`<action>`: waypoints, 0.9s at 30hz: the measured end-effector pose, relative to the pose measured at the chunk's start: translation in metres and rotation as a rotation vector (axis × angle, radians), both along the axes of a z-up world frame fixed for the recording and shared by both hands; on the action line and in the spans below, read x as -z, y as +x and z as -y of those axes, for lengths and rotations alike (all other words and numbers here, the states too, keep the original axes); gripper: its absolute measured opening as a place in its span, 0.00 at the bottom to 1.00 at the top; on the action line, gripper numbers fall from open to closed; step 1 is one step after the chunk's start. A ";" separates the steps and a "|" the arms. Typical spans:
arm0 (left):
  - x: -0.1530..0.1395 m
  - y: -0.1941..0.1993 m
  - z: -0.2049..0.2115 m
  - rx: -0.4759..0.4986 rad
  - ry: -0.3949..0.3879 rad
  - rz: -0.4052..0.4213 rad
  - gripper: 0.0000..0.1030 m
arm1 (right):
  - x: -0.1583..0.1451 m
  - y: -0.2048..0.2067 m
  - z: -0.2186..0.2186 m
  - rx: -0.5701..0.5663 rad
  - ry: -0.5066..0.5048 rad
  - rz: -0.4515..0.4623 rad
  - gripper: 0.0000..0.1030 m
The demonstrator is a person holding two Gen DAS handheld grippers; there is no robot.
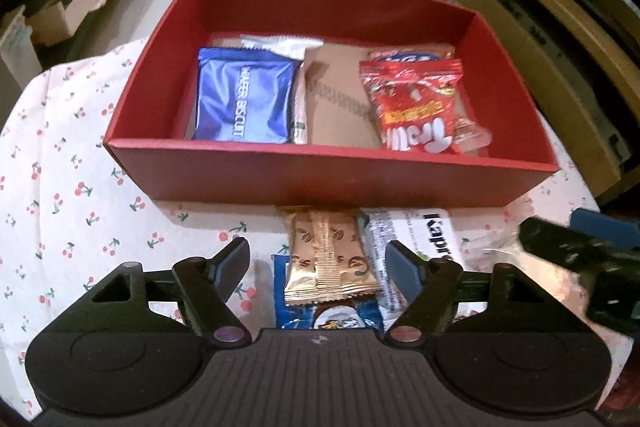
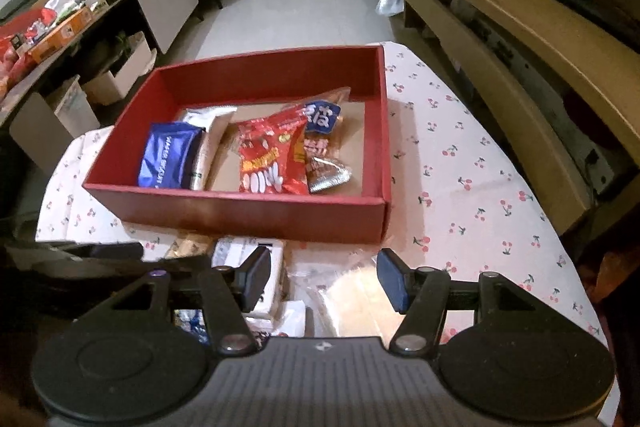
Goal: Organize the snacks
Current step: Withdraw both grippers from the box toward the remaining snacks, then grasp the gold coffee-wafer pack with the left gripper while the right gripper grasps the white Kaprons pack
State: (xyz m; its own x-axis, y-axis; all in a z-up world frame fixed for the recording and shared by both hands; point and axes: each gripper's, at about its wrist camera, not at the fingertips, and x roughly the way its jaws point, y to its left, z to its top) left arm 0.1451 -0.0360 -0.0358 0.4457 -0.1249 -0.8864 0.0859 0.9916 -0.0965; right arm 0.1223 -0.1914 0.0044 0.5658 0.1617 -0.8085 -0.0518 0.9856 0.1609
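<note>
Red box (image 1: 332, 183) sitting on white cloth (image 1: 72, 163) showing a red cherry print. Blue wafer packet (image 1: 240, 95) and red candy bag (image 1: 416, 99) lying inside on brown card. Gold-brown sachet (image 1: 328, 259) showing bean print; white packet (image 1: 416, 235) bearing black lettering.

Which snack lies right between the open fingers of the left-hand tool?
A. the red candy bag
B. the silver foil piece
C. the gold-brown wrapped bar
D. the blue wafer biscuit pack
C: the gold-brown wrapped bar lies on the cloth between the left gripper fingers, outside the red box.
</note>
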 end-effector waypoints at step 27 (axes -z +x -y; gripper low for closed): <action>0.015 0.005 -0.002 0.018 0.002 -0.033 0.49 | 0.017 0.013 -0.012 -0.041 0.025 -0.077 0.64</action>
State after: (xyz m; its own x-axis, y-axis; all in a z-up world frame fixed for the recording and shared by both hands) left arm 0.1503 -0.0339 -0.0507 0.4137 -0.1308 -0.9010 0.1001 0.9902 -0.0978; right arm 0.1351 -0.1797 -0.0125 0.4948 0.2040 -0.8447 -0.0781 0.9786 0.1906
